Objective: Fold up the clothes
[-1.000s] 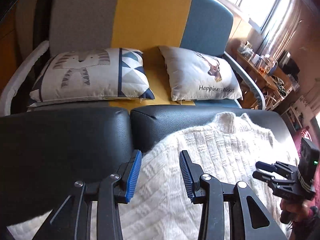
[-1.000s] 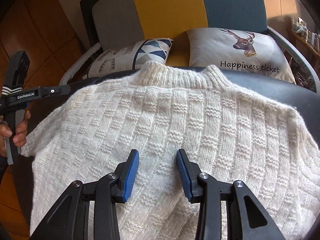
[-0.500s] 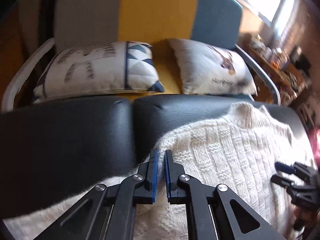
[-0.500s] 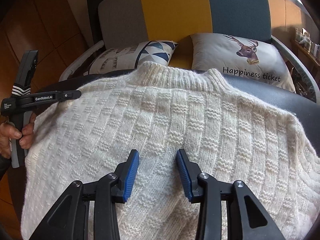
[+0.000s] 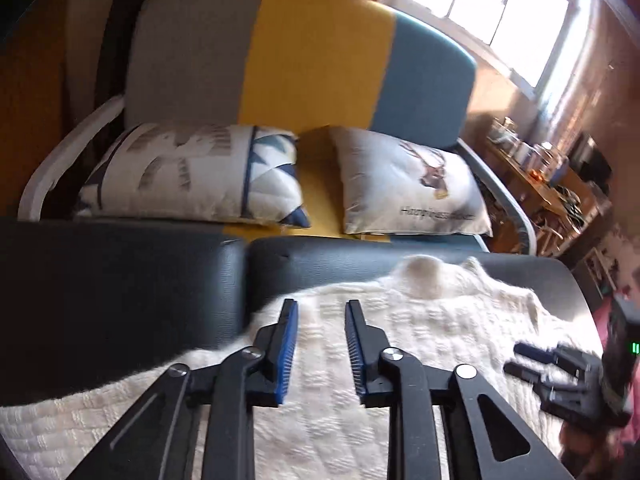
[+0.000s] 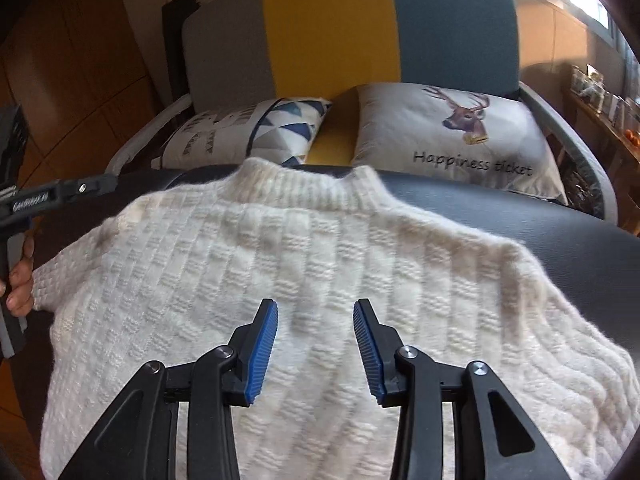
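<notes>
The cream knitted sweater (image 6: 304, 280) is lying spread flat on a dark padded bench (image 5: 120, 280), its ribbed collar (image 6: 308, 184) pointing toward the far edge and its body running back toward the near side, so its long axis is running near-to-far. The left gripper (image 5: 320, 344) is hovering over the sweater's left margin with its blue pads parted and nothing between them; the left edge of the knit is lying just to the left of that gripper, where the fabric is giving way to bare bench. The right gripper (image 6: 316, 344) is hanging over the middle of the body, also spread wide and empty, well apart from either side edge. Judging by that, the left gripper is the nearer one to a graspable side, and a fold across the sweater's width is likely calling for it to reach slightly left and down. Beyond the bench a deer-print cushion (image 6: 460, 128) is resting on a sofa (image 6: 340, 28).
</notes>
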Motion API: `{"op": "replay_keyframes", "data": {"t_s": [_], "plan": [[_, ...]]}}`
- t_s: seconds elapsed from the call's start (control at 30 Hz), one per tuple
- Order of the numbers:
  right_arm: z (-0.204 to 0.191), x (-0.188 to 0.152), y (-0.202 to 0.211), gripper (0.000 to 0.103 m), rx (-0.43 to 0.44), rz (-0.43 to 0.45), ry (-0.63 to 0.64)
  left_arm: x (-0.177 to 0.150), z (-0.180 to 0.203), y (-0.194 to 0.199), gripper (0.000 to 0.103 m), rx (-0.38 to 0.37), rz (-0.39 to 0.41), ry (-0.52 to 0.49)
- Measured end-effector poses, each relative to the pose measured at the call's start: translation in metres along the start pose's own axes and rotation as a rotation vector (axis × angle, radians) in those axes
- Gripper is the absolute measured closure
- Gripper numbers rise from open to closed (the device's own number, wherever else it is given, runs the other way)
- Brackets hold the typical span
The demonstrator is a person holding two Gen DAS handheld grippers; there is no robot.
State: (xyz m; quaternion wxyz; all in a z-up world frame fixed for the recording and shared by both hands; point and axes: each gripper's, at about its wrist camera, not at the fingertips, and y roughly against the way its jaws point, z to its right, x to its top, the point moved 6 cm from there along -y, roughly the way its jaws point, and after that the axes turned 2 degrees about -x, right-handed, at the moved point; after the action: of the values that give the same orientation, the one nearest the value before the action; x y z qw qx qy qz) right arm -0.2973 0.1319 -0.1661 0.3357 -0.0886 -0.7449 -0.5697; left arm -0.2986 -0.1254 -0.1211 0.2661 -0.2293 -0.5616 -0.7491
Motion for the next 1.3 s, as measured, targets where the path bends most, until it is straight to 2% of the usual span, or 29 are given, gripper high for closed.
{"op": "replay_keyframes", "data": {"t_s": [0.13, 0.23, 0.37, 0.43, 0.5, 0.6, 0.73, 0.9, 1.0, 1.1, 1.2, 1.3], "plan": [[0.066, -0.004, 0.003, 0.063, -0.083, -0.039, -0.134, -0.03, 0.02, -0.012, 0.076, 0.012, -0.068, -0.041], [0.102, -0.018, -0.007, 0.063, -0.112, -0.112, -0.197, -0.05, 0.006, -0.024, 0.076, 0.051, -0.093, 0.01], [0.108, -0.022, 0.004, 0.064, -0.076, -0.117, -0.192, -0.055, -0.004, -0.022, 0.076, 0.068, -0.072, 0.061], [0.111, -0.027, 0.029, 0.064, -0.007, -0.067, -0.256, -0.052, 0.002, -0.015, 0.077, 0.067, -0.07, 0.083], [0.114, -0.032, 0.055, 0.064, 0.065, -0.014, -0.322, -0.05, 0.018, -0.001, 0.077, 0.028, -0.045, 0.082], [0.109, -0.057, 0.081, 0.064, 0.152, -0.009, -0.329, -0.061, 0.06, 0.017, 0.077, -0.048, -0.03, 0.021], [0.1, -0.088, 0.109, 0.064, 0.26, -0.014, -0.32, -0.096, 0.132, 0.025, 0.076, -0.165, -0.079, -0.078], [0.089, -0.09, 0.101, 0.064, 0.252, -0.055, -0.272, -0.152, 0.209, 0.032, 0.076, -0.285, -0.162, -0.167], [0.094, -0.076, 0.098, 0.064, 0.238, -0.052, -0.267, -0.179, 0.251, 0.038, 0.076, -0.361, -0.202, -0.213], [0.103, -0.065, 0.086, 0.064, 0.16, -0.095, -0.232, -0.198, 0.288, 0.035, 0.076, -0.429, -0.247, -0.239], [0.107, -0.065, 0.069, 0.064, 0.154, -0.18, -0.192, -0.207, 0.317, 0.025, 0.076, -0.456, -0.276, -0.272], [0.111, -0.07, 0.055, 0.064, 0.131, -0.24, -0.149, -0.219, 0.334, 0.01, 0.075, -0.474, -0.336, -0.262]]}}
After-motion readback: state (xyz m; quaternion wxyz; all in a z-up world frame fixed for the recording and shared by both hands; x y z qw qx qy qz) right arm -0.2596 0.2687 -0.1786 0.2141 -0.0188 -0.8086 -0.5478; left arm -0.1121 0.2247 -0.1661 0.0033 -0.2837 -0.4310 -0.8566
